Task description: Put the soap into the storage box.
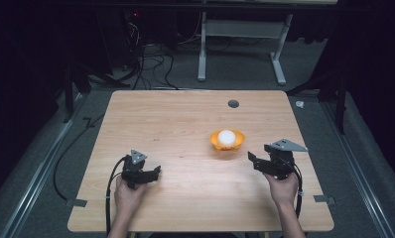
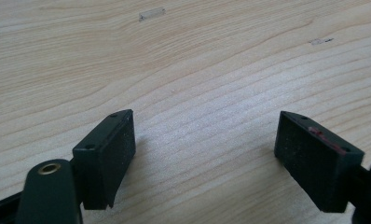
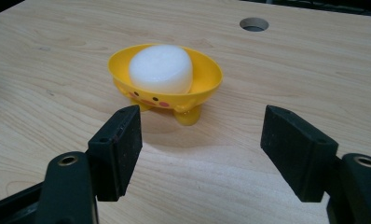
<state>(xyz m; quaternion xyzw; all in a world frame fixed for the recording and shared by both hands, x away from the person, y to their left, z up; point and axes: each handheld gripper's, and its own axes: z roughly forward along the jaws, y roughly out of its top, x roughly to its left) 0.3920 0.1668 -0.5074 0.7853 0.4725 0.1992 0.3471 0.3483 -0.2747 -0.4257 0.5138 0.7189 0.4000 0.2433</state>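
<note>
A yellow bowl (image 1: 227, 141) with a duck face and small feet stands on the wooden table (image 1: 185, 129), right of centre. A white rounded block (image 1: 227, 136) lies in the bowl. In the right gripper view the bowl (image 3: 207, 84) and white block (image 3: 161, 67) sit just beyond the jaws. My right gripper (image 1: 253, 159) is open, a short way right of the bowl and nearer the front edge, with nothing between its jaws (image 3: 200, 147). My left gripper (image 1: 157, 171) is open over bare wood at the front left (image 2: 204, 156).
A round cable hole (image 1: 233, 103) is in the table near its far edge, also seen in the right gripper view as a hole (image 3: 254, 24). Cables and a white desk frame (image 1: 240, 29) lie on the floor beyond the table. Tape strips (image 1: 76, 202) mark the front corners.
</note>
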